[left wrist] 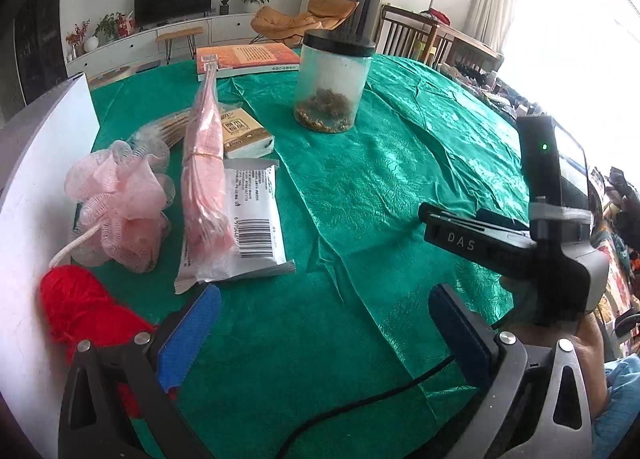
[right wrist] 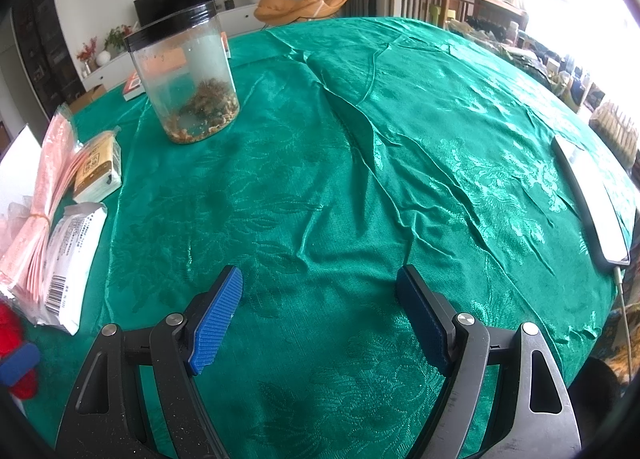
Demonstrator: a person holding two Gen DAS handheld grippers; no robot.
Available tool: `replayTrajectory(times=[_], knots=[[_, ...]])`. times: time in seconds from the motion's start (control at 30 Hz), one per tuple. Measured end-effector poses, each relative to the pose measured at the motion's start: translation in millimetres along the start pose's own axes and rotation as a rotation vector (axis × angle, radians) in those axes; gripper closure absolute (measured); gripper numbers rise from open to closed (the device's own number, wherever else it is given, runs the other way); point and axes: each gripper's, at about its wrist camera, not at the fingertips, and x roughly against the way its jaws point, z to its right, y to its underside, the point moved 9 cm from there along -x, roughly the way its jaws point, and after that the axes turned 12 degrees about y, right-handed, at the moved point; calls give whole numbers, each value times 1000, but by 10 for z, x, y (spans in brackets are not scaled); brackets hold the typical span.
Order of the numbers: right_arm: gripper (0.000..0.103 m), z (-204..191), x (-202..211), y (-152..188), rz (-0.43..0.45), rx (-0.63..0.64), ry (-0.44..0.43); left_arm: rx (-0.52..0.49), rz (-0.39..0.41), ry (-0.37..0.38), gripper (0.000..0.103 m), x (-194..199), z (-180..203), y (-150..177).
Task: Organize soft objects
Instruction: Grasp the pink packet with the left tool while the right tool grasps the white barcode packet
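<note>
In the left wrist view my left gripper (left wrist: 324, 323) hangs open over the green tablecloth (left wrist: 360, 199), nothing between its blue pads. A red yarn ball (left wrist: 80, 311) lies just outside its left finger, partly hidden behind it. Farther left are a pink mesh bath pouf (left wrist: 116, 199), a banded pink bundle (left wrist: 204, 179), a white barcoded packet (left wrist: 256, 219) and a tissue pack (left wrist: 244, 135). My right gripper (right wrist: 320, 311) is open and holds nothing above bare cloth. At the left edge of its view are the pink bundle (right wrist: 40, 211), the packet (right wrist: 72, 259) and the yarn (right wrist: 10, 323).
A clear jar (left wrist: 332, 87) with a black lid and brown bits inside stands mid-table, also near the right gripper's far left as the jar (right wrist: 188, 79). A book (left wrist: 248, 59) lies behind it. A white board (left wrist: 40, 179) borders the left. A white flat device (right wrist: 592, 199) with a cable lies at right.
</note>
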Motion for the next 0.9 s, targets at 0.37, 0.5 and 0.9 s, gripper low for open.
replayTrajectory(times=[0.37,0.5,0.9], knots=[[21,15,-1,-4,0,1,-1,29,-60,-200,17,-173,-632,-929],[21,39,7,-16,-2,-16,-25,112,-157,-219,58,-601,-945,-900],[20,-1447,691,44,-13,159,-600,165,140,-98,80,490,-961,-1419]])
